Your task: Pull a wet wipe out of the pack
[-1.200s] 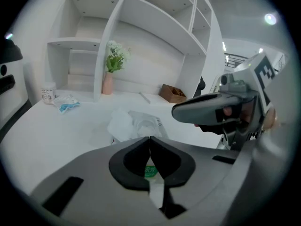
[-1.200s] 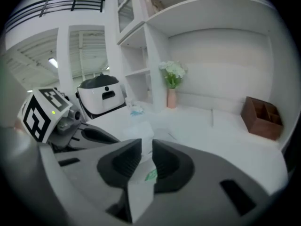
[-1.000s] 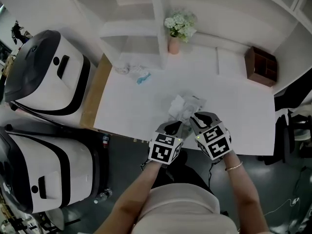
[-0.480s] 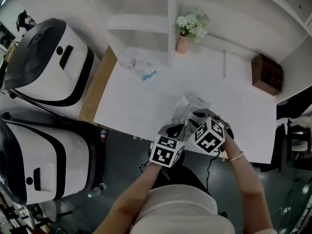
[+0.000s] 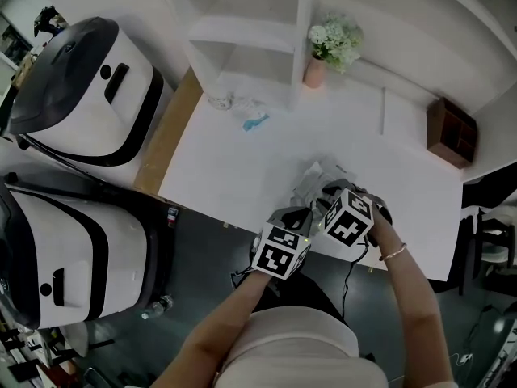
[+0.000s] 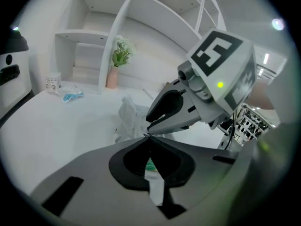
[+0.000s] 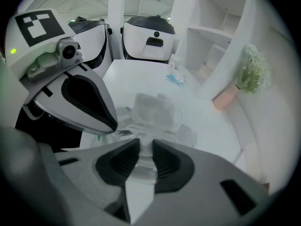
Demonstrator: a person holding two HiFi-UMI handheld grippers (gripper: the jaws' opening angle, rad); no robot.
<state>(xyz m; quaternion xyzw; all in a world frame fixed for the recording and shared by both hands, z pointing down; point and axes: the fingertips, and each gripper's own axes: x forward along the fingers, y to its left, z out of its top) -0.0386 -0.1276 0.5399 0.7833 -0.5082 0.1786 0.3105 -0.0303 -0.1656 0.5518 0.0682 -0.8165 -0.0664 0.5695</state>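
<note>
Staged home-style corner inside a lab or studio, not a lived-in room. White worktop set against bare white shelving, dressed only with a vase of flowers and a small wooden organiser. Two big white-and-black machines stand at frame left on dark floor. Wired equipment rack at right in the left gripper view.

Table fills frame centre. Two machines stand off its left edge, one above the other in frame. Shelves at the table's far edge, upper centre; vase just right of them. Box at far right. Wrappers below the shelves. Pack near the lower table edge. Left gripper at the pack's lower left, right gripper over it, wipe between its jaws.
</note>
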